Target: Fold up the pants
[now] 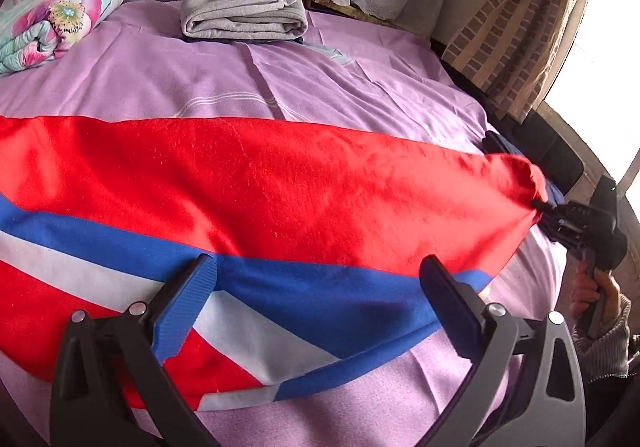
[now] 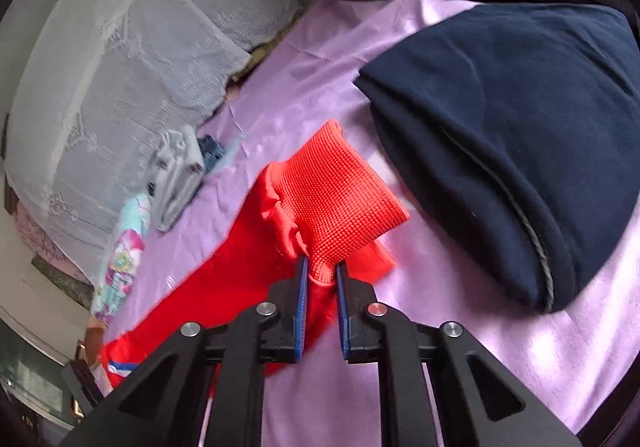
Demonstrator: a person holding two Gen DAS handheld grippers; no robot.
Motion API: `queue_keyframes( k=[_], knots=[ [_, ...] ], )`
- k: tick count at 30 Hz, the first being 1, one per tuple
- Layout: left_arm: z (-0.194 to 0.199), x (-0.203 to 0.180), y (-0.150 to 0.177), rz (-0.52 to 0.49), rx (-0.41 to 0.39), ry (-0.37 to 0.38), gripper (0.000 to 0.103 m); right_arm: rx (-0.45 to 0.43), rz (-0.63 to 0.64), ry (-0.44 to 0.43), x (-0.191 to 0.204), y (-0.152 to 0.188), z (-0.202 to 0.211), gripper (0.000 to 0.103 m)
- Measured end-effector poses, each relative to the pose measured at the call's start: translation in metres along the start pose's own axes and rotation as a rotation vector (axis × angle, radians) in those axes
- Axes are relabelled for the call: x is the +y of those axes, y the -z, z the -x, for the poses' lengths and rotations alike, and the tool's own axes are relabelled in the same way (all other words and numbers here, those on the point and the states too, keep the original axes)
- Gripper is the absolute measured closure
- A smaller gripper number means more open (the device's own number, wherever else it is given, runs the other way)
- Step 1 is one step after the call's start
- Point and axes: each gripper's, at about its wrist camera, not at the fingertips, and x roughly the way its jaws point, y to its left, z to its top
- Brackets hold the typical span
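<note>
The red pants (image 1: 256, 183), with blue and white stripes down the side, are laid out lengthwise on the lilac bed sheet (image 1: 160, 79), and one ribbed cuff (image 2: 340, 203) is pinched between the pressed-together right tongs (image 2: 322, 271) and lifted a bit off the bed. The left tongs (image 1: 316, 271) are spread wide, hovering just over the blue stripe with nothing caught in them. Looks like the first fold is being set up: probably the striped edge needs to be clamped by the left tongs so the leg end can be carried over toward the other end. A folded navy garment (image 2: 520, 143) sits just beyond the right tongs and could get snagged. Further off from the left tongs, a folded grey towel (image 1: 244, 7) and a floral quilt (image 1: 60, 19) are parked out of the way.
</note>
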Motion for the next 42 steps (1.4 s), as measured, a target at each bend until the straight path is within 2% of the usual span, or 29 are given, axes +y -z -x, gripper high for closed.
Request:
queue_keyframes(
  k=[1,2,3,4,6,7,8,10,13,14,17,18,20,22,23,26,27,28,29,30,31,32,33,36,38,39,40,42],
  knots=[
    [0.0,0.001,-0.001,0.007,0.0,0.01,0.004,0.032,0.025,0.035,-0.006,0.002,-0.008,0.084],
    [0.002,0.001,-0.002,0.014,-0.001,0.013,0.004,0.035,0.026,0.016,-0.012,0.003,-0.011,0.082],
    [0.004,0.0,-0.003,0.022,-0.002,0.011,0.004,0.026,0.0,-0.008,-0.016,0.001,-0.006,0.073],
    [0.008,-0.001,-0.005,0.028,-0.004,0.016,0.004,-0.015,-0.037,-0.017,-0.02,-0.002,0.005,0.067],
    [0.014,-0.005,-0.011,0.032,-0.008,0.033,0.004,-0.162,-0.055,0.024,-0.021,-0.011,0.037,0.065],
    [0.016,-0.01,-0.016,0.028,-0.016,0.041,0.004,-0.222,-0.03,0.054,-0.015,-0.015,0.05,0.065],
    [0.018,-0.017,-0.022,0.017,-0.022,0.051,0.004,-0.245,0.022,0.044,-0.002,-0.019,0.056,0.066],
    [0.012,-0.036,-0.036,-0.02,-0.017,0.053,0.004,-0.185,0.143,-0.041,0.038,-0.02,0.044,0.066],
    [-0.02,-0.065,-0.051,-0.064,0.047,0.009,0.004,-0.019,0.299,-0.197,0.108,-0.004,-0.005,0.066],
    [-0.033,-0.068,-0.055,-0.072,0.065,-0.021,0.004,0.041,0.333,-0.243,0.13,0.003,-0.026,0.066],
    [-0.062,-0.049,-0.059,-0.033,0.104,-0.2,0.004,0.202,0.372,-0.315,0.173,0.017,-0.083,0.065],
    [-0.066,-0.034,-0.057,0.001,0.122,-0.216,0.004,0.245,0.366,-0.317,0.177,0.019,-0.1,0.063],
    [-0.061,-0.003,-0.052,0.069,0.125,-0.199,0.004,0.319,0.307,-0.309,0.169,0.016,-0.125,0.055],
    [-0.044,0.016,-0.047,0.079,0.096,-0.224,0.004,0.336,0.23,-0.266,0.144,0.006,-0.135,0.055],
    [-0.034,0.026,-0.047,0.07,0.083,-0.25,0.004,0.316,0.21,-0.255,0.128,-0.001,-0.133,0.06],
    [0.0,0.071,-0.041,0.084,0.049,-0.428,0.004,0.237,0.157,-0.258,0.08,-0.029,-0.108,0.074],
    [0.012,0.089,-0.039,0.111,0.042,-0.391,0.01,0.207,0.137,-0.264,0.065,-0.038,-0.096,0.077],
    [0.025,0.103,-0.035,0.143,0.031,-0.307,0.02,0.161,0.129,-0.214,0.051,-0.046,-0.082,0.076],
    [0.039,0.108,-0.033,0.162,0.014,-0.253,0.023,0.11,0.126,-0.146,0.041,-0.052,-0.069,0.069],
    [0.051,0.108,-0.032,0.169,0.004,-0.223,0.023,0.074,0.117,-0.118,0.033,-0.055,-0.056,0.063],
    [0.059,0.103,-0.032,0.168,-0.015,-0.216,0.017,0.061,0.102,-0.146,0.031,-0.054,-0.044,0.06],
    [0.067,0.093,-0.033,0.159,-0.042,-0.232,0.011,0.054,0.11,-0.174,0.036,-0.05,-0.035,0.048],
    [0.07,0.08,-0.034,0.138,-0.064,-0.23,0.008,0.053,0.148,-0.201,0.047,-0.043,-0.029,0.041],
    [0.057,0.032,-0.036,0.035,-0.037,-0.101,0.007,0.152,0.293,-0.334,0.101,0.002,-0.028,0.039],
    [0.036,0.009,-0.031,0.003,0.011,-0.063,0.005,0.25,0.346,-0.408,0.134,0.037,-0.041,0.039],
    [0.022,0.002,-0.026,-0.018,0.056,-0.06,0.005,0.298,0.378,-0.428,0.147,0.054,-0.048,0.039],
    [0.008,-0.002,-0.019,-0.042,0.092,-0.094,0.005,0.331,0.405,-0.437,0.155,0.067,-0.055,0.039],
    [-0.007,0.005,-0.004,-0.075,0.132,-0.233,0.005,0.358,0.44,-0.384,0.156,0.078,-0.067,0.039]
  ],
)
